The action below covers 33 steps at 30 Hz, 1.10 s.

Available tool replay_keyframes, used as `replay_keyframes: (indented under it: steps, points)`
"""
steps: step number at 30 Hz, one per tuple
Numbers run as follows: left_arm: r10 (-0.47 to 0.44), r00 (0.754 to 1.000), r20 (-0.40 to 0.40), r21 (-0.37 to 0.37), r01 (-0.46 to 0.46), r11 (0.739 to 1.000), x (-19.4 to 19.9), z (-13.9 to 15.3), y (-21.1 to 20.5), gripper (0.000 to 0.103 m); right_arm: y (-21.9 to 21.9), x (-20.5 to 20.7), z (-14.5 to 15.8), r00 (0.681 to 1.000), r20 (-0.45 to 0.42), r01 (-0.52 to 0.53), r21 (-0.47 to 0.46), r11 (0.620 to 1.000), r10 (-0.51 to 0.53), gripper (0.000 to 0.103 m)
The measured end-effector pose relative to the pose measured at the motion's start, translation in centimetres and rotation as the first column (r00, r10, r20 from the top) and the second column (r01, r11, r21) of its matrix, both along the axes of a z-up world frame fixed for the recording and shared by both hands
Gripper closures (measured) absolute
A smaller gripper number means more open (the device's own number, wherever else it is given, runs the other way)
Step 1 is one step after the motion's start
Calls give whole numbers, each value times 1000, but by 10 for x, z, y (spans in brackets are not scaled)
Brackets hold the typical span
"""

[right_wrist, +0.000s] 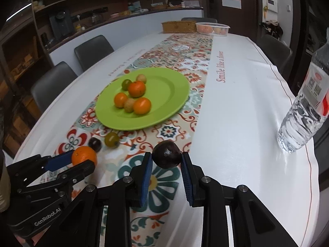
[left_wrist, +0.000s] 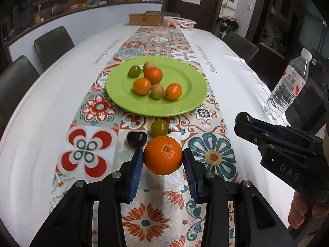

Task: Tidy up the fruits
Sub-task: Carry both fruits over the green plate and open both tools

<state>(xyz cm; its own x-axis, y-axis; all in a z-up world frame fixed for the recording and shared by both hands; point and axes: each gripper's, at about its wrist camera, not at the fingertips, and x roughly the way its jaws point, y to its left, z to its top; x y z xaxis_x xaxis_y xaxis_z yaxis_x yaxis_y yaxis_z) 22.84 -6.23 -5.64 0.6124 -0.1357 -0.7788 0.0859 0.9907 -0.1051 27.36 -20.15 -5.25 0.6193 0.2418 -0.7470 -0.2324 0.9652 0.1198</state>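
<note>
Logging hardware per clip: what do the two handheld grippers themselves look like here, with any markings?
Both are matte black plastic frames with silver bolt heads and two fingers faced with ribbed blue pads. The left gripper carries white "GenRobot.AI" lettering on its body; the right gripper shows "DAS" on its side. No cables or sleeves are visible.

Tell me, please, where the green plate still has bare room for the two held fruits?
The green plate is bare across its right half, right of the fruit cluster, and along its near rim. Its left-centre is crowded. In front of the plate, a green fruit and a dark fruit crowd the runner.
</note>
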Motion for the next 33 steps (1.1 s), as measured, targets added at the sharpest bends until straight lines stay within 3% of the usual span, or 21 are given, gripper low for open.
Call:
replay_keyframes:
  steps: [18, 33]
  points:
    - [-70, 988, 134, 33, 66, 997, 6, 50, 17, 64, 21, -2, 45, 995, 101, -8, 16, 1000, 6, 74]
    - [-110, 978, 177, 37, 106, 994, 44, 65, 49, 64, 48, 25, 61, 989, 148, 10, 18, 1000, -12, 74]
